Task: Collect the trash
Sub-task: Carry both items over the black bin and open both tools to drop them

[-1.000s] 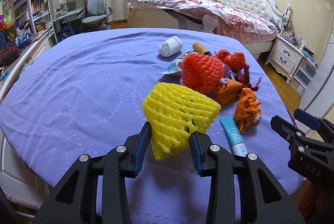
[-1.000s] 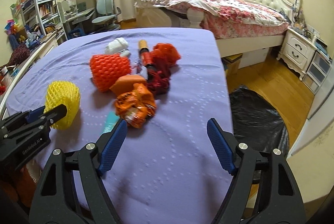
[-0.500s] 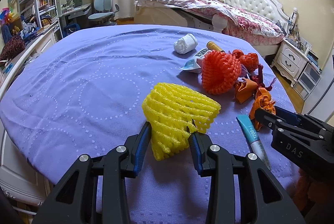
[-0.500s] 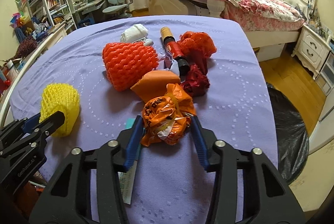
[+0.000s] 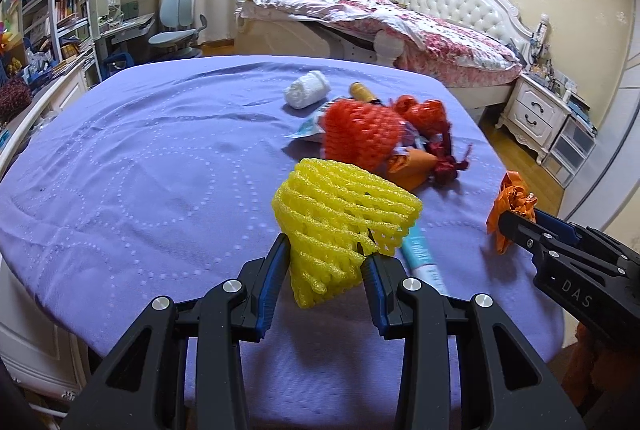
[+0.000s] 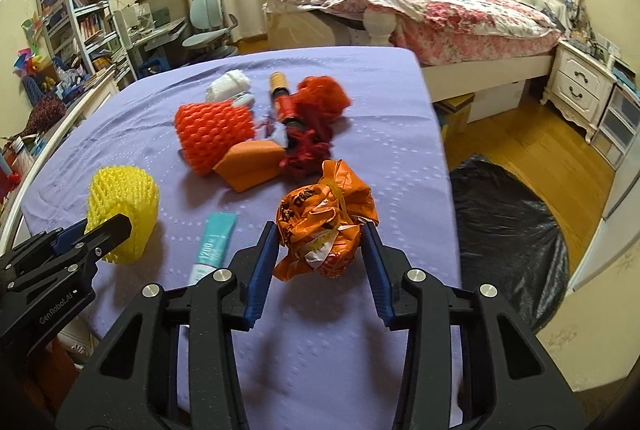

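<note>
Purple tabletop (image 5: 140, 157) holds trash; left gripper (image 5: 325, 262) pinches yellow net (image 5: 340, 222), right gripper (image 6: 320, 250) pinches orange bag (image 6: 326, 226), likely for the black sack (image 6: 508, 230).

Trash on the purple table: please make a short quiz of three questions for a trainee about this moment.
1. True or false: the left gripper is shut on the yellow foam net.
2. What does the right gripper hold between its jaws?
A. the teal tube
B. the crumpled orange plastic bag
C. the white roll
3. Fill in: on the floor to the right of the table lies a black ____.

Key:
1. True.
2. B, the crumpled orange plastic bag. The teal tube and the white roll lie loose on the table.
3. Trash bag.
</note>
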Motion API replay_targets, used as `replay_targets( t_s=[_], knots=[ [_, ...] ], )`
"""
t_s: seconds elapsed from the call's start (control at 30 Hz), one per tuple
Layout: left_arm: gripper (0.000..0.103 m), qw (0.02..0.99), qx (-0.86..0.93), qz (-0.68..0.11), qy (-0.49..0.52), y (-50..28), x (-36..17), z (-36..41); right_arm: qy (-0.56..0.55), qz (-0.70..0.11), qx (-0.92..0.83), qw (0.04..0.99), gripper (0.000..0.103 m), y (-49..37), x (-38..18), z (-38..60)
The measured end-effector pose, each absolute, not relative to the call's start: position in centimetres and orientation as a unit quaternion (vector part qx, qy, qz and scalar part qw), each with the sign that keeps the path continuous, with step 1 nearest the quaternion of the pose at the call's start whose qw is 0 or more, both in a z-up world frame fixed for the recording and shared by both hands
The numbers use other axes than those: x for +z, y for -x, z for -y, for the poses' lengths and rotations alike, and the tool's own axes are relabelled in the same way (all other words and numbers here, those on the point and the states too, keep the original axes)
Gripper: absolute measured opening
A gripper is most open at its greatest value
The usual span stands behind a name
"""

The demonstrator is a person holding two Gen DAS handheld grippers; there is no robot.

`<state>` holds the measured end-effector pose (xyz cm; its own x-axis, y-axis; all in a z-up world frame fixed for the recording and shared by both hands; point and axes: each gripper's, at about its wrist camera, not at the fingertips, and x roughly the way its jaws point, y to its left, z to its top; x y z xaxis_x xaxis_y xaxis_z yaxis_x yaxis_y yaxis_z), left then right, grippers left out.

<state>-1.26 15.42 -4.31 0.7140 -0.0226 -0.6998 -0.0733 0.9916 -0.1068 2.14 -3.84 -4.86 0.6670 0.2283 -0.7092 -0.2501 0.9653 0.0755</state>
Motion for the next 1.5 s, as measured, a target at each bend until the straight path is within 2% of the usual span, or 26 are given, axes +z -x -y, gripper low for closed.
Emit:
replay_targets(
  t_s=[0.4,0.67,1.27,1.37,1.43,1.47,1.5],
  knots=[
    [0.038,0.925,-0.056,-0.376,0.021,-0.8,-3.5,-6.9,-0.011,-0.368,0.054,0.928,0.041,-1.6,-3.9,12.4],
    [0.038,0.922,-0.094,-0.377,-0.002,-3.7,-3.7,-1.6,-0.02,-0.375,0.005,0.927,0.041,-2.9,-5.3,17.4],
    [0.038,0.917,-0.126,-0.374,-0.055,-8.3,-5.0,6.3,-0.037,-0.387,-0.022,0.921,0.042,-5.2,-7.3,22.1],
    [0.045,0.915,-0.126,-0.378,-0.059,-8.6,-5.3,6.7,-0.042,-0.387,-0.022,0.921,0.042,-5.5,-7.4,22.7],
    [0.063,0.914,-0.12,-0.383,-0.054,-8.8,-5.5,6.4,-0.046,-0.386,-0.025,0.921,0.043,-5.7,-7.4,23.1],
    [0.066,0.915,-0.117,-0.384,-0.048,-8.9,-5.5,6.2,-0.047,-0.386,-0.026,0.921,0.044,-5.8,-7.4,23.1],
    [0.068,0.915,-0.115,-0.384,-0.042,-8.9,-5.5,6.0,-0.049,-0.385,-0.029,0.921,0.048,-5.8,-7.4,23.3]
  ],
)
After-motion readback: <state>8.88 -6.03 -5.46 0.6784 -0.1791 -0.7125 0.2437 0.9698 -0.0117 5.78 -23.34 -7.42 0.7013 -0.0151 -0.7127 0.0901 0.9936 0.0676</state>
